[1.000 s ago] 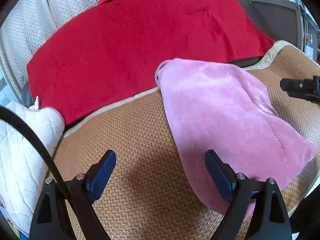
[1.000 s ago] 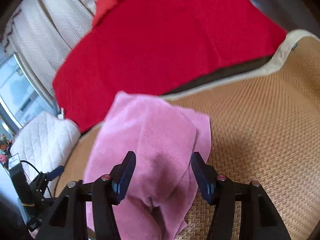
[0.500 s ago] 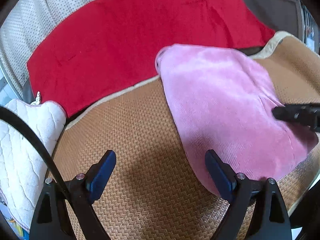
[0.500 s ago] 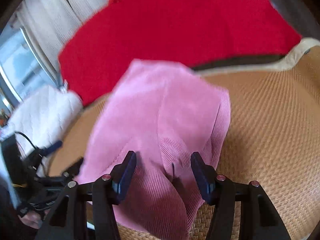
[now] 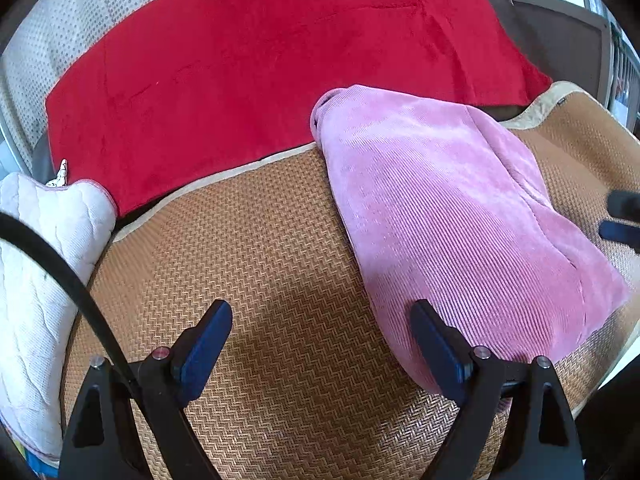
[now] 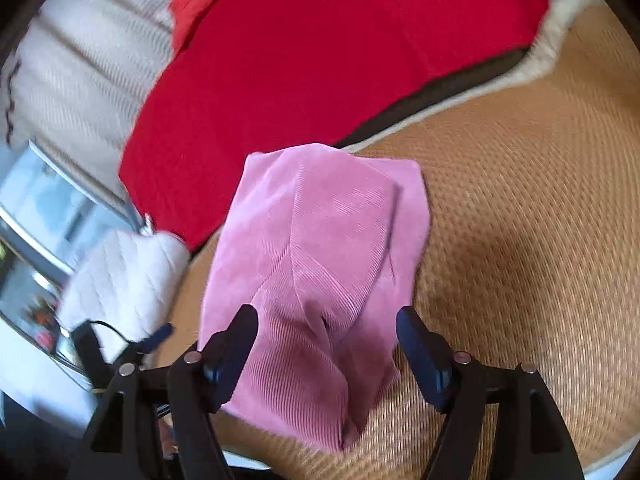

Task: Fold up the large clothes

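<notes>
Two layers at least are seen in the pink corduroy garment, a finely ribbed, soft cloth folded into a long, roughly oblong pad on a woven mat of tan herringbone straw with a pale cloth binding. Its long axis is seen in the left wrist view to run from the far edge of the mat, just beside the red plush blanket, towards the near right corner. A rounded fold is shown at the far end, and a seam along the right side.

A quilted white cushion at the mat's left edge is shown sharply in the left view, along with a dotted cream curtain and a black cable. The puckered near end of the garment, with a small dark slit, is shown only in the blurred right wrist view.

The left tongs are held wide apart over bare mat, nothing gripped, the right pad just at the garment's edge. The right tongs have just been opening; the garment's near end lies between the pads without being pressed. The left tongs are also caught at the lower left of that view.
</notes>
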Demonstrator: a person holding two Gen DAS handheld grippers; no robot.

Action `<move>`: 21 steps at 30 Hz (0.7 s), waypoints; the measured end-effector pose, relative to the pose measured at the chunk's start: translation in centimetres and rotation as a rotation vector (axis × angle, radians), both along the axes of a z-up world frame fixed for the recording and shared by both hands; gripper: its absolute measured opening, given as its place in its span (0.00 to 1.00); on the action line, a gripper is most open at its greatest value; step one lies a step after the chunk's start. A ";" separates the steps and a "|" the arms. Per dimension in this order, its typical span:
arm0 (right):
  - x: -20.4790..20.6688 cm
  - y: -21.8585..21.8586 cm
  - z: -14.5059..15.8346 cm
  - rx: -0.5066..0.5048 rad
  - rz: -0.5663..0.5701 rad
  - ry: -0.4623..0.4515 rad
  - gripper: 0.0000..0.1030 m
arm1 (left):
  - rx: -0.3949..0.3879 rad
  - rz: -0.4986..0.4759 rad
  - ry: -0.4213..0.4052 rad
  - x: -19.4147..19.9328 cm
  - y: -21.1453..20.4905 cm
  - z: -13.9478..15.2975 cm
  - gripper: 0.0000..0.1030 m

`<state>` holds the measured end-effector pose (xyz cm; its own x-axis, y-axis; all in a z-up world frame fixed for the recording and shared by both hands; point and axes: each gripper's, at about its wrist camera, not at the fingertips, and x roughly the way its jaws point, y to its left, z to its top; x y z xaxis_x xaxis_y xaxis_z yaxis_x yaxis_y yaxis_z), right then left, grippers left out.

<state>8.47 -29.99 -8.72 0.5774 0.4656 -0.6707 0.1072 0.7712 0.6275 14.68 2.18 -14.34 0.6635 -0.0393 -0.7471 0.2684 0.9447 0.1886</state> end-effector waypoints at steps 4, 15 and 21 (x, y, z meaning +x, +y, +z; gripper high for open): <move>-1.4 1.2 0.0 -0.013 0.073 0.013 0.73 | 0.021 -0.007 -0.004 0.1 0.0 -0.2 0.88; -0.7 5.7 -3.6 -0.278 0.110 0.116 0.61 | 0.081 -0.019 -0.033 -0.5 -1.2 -0.9 0.88; -2.8 4.3 1.1 -0.288 0.052 0.027 0.62 | 0.006 0.025 -0.100 -3.7 -0.3 2.2 0.88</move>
<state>5.65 -25.66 -7.61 0.5379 0.2824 -0.7943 0.0762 0.9220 0.3795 10.94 1.90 -12.19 0.7354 -0.0176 -0.6774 0.2242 0.9497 0.2187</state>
